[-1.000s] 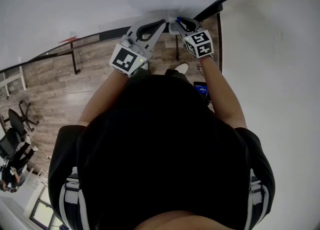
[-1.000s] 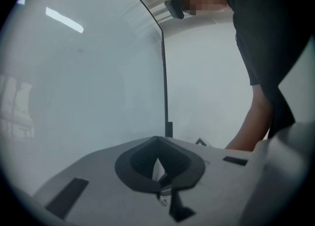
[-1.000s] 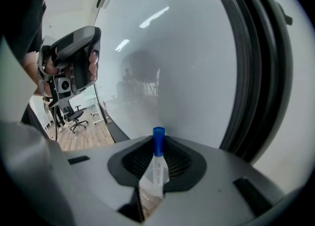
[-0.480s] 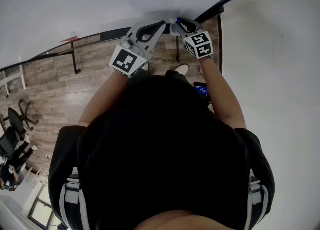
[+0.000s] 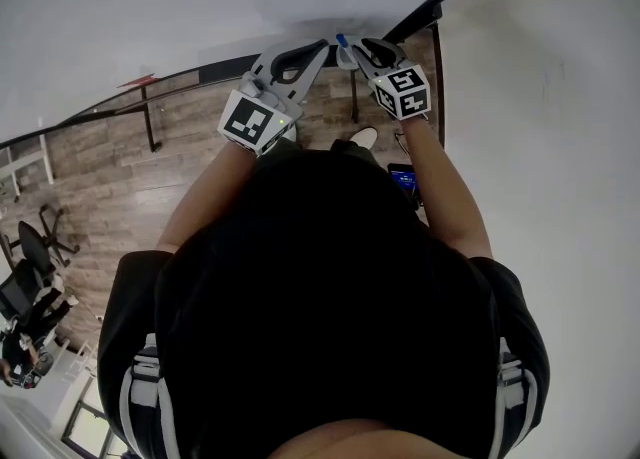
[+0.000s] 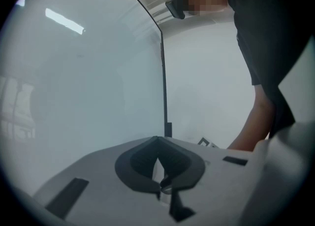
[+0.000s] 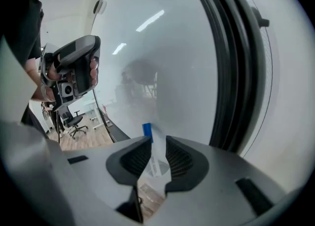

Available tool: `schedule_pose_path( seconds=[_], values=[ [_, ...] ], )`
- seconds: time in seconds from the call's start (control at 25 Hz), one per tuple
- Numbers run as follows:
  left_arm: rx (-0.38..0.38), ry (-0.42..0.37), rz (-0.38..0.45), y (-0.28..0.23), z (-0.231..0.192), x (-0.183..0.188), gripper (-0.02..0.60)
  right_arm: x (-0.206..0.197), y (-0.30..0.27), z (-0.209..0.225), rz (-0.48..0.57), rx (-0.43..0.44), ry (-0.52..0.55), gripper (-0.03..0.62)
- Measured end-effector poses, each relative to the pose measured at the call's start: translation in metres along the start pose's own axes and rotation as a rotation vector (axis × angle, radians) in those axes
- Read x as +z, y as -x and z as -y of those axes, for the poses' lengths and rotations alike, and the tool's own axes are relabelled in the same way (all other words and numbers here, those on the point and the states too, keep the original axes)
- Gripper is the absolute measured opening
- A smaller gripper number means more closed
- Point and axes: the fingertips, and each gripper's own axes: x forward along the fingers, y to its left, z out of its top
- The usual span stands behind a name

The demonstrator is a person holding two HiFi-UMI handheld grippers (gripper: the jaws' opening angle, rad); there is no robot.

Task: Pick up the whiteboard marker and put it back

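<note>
Bright even light, fisheye edges, soft glare

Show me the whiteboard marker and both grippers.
whiteboard marker [image 7: 155,153]: right gripper view, white barrel below blue cap.
right gripper [image 7: 157,139]: right gripper view, between claw tips.
left gripper [image 6: 157,140]: left gripper view, closed claw tips.

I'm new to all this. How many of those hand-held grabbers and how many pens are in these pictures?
Grippers: 2, the left gripper and the right gripper
Whiteboard marker, blue-capped: 1
Total: 3

The wood-plank floor [image 5: 110,187] carries a black office chair [image 5: 38,237], a dark frame leg [image 5: 150,125] and the person's shoe [image 5: 362,135].
</note>
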Motion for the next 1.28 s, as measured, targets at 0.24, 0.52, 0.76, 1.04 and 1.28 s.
schedule_pose_path(
  seconds=[0.24,0.52,0.76,1.04,1.28],
  values=[
    [-0.010,0.005,0.005,-0.003,0.001,0.004,0.003,0.021,0.024,0.001,0.095,-0.011,-0.070,0.077],
    [-0.022,0.007,0.031,-0.004,0.002,0.017,0.003,0.086,0.076,-0.012,0.270,-0.009,-0.071,0.015],
    [-0.052,0.010,0.052,-0.005,0.007,0.036,0.003,0.140,0.116,-0.041,0.389,0.005,0.032,0.002],
    [-0.088,0.007,0.070,-0.003,0.022,0.058,0.003,0.176,0.156,-0.065,0.471,0.033,0.072,0.002],
    [-0.096,0.015,0.067,-0.002,0.023,0.063,0.004,0.179,0.162,-0.064,0.479,0.027,0.064,0.002]
  ],
)
